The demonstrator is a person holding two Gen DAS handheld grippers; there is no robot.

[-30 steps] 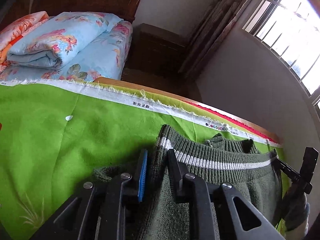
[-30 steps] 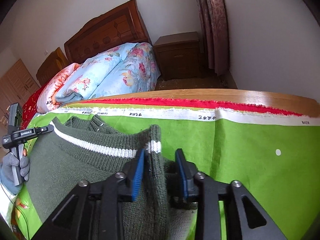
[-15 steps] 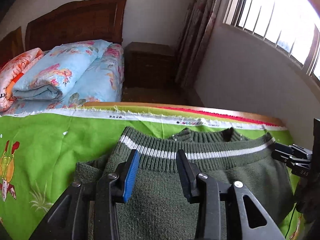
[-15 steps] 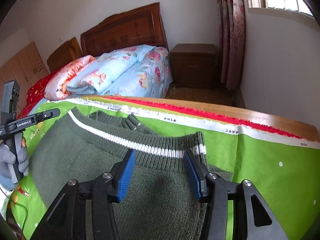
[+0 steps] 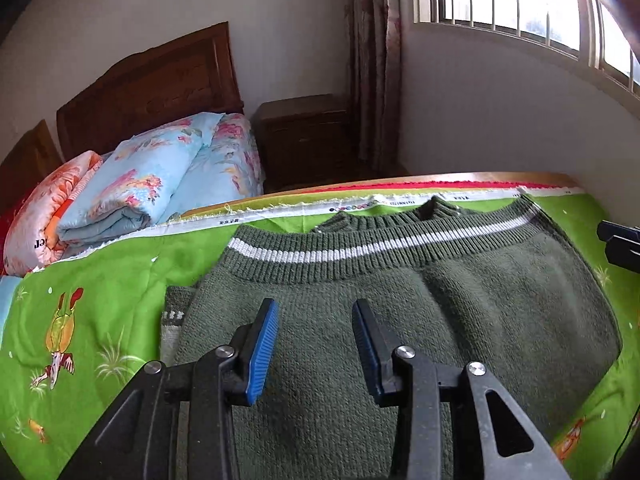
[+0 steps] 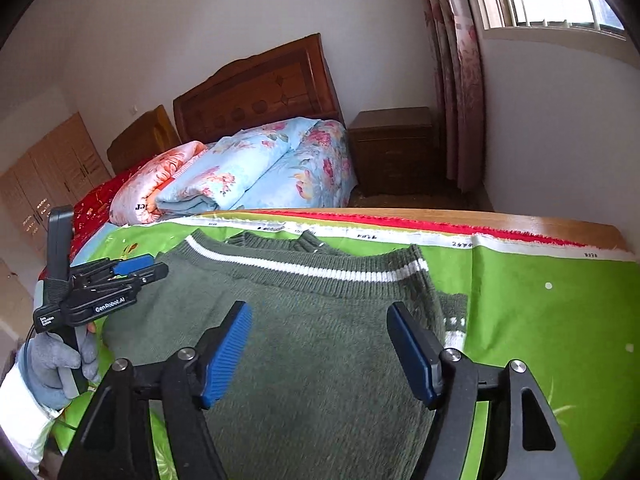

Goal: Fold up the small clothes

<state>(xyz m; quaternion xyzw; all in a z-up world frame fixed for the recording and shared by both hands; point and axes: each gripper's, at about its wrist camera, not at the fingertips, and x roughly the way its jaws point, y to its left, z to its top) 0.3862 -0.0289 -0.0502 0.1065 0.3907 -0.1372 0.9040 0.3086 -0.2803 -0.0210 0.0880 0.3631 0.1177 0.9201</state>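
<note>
- Since a second ago: both tools off the sweater, hem fold laid down, tools lifted back.
- Left wrist: left tool (image 5: 314, 338) spread, holding nothing, above sweater (image 5: 460, 296) lying flat on green cloth (image 5: 80, 280) over desk.
- Right wrist: right tool (image 6: 320, 346) spread wide, empty, over sweater (image 6: 320, 360); sleeve (image 6: 454, 316) peeking out at right.
- Likely step: fold just released; next, probably regrasp a side edge, tuck sleeve, fold across.

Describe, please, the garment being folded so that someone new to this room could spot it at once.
Start at the bright green cartoon-print cloth spread in front of the bed. On it lies a dark green knitted sweater, folded up, the only garment there. A single white stripe runs along its ribbed edge.
</note>
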